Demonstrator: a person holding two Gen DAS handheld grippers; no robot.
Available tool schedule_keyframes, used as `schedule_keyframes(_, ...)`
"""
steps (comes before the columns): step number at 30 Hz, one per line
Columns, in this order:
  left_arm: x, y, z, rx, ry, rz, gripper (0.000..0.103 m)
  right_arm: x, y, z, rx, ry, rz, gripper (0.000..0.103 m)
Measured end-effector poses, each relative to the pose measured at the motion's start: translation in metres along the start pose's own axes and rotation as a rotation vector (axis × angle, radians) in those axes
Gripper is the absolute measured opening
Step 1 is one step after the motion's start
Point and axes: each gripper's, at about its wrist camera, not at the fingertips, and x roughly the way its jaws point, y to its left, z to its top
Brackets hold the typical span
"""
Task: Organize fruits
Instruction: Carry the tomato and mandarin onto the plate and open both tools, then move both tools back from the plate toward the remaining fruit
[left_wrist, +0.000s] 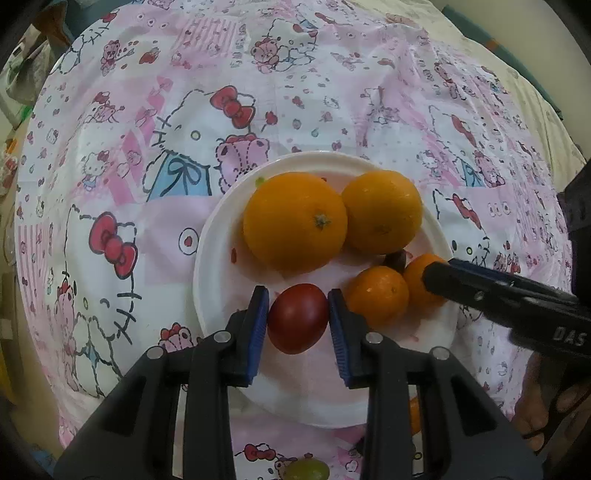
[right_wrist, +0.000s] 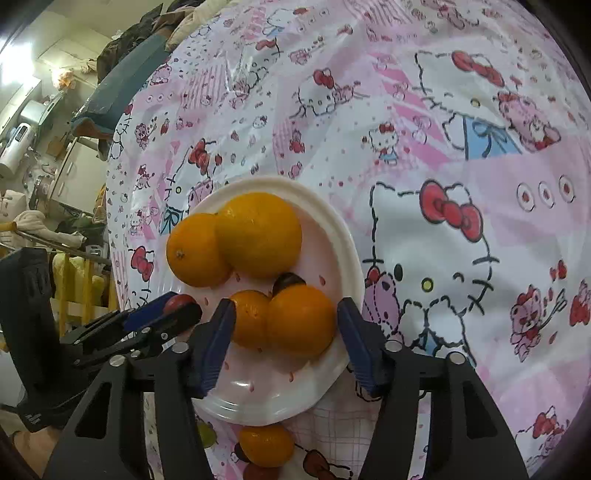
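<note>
Left gripper jaws narrow, bracketing red tomato on white plate; pads at both flanks, real clamp vs. mere touch unclear. Right gripper jaws wide, straddling two small oranges, no contact visible. Two big oranges sit beyond both sets of jaws. Likely step: placing or picking at the plate. Another orange and green grape off-plate on the desk, behind the jaws. Next probably needs a clean lift without nudging neighbours.
</note>
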Motion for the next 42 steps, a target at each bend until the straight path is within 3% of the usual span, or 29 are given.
schedule_keyframes(1, 0.001, 0.0, 0.0, 0.0, 0.008, 0.004, 0.029, -0.001, 0.001, 0.001, -0.003, -0.005, -0.003, 0.064)
schedule_keyframes(3, 0.003, 0.0, -0.001, -0.005, 0.027, 0.002, 0.042, -0.005, 0.001, 0.003, -0.003, -0.018, -0.005, 0.066)
schedule_keyframes(5, -0.002, 0.0, -0.001, -0.013, 0.004, -0.009, 0.07, -0.01, 0.0, 0.004, 0.006, -0.028, 0.001, 0.067)
schedule_keyframes(7, -0.009, -0.001, -0.001, -0.015, -0.033, -0.008, 0.074, -0.013, -0.001, 0.005, 0.016, -0.038, 0.006, 0.067)
schedule_keyframes(13, -0.013, 0.002, 0.001, -0.024, -0.045, -0.011, 0.074, -0.023, -0.004, 0.006, 0.031, -0.059, 0.014, 0.067)
schedule_keyframes(26, -0.039, 0.011, -0.007, -0.049, -0.139, 0.056, 0.074, -0.039, 0.003, -0.004, 0.017, -0.086, 0.007, 0.067)
schedule_keyframes(38, -0.075, 0.002, -0.026, -0.042, -0.199, 0.071, 0.074, -0.079, 0.01, -0.029, 0.01, -0.13, 0.032, 0.067)
schedule_keyframes(42, -0.082, 0.004, -0.043, -0.044, -0.189, 0.078, 0.074, -0.081, 0.008, -0.046, 0.021, -0.108, 0.024, 0.067)
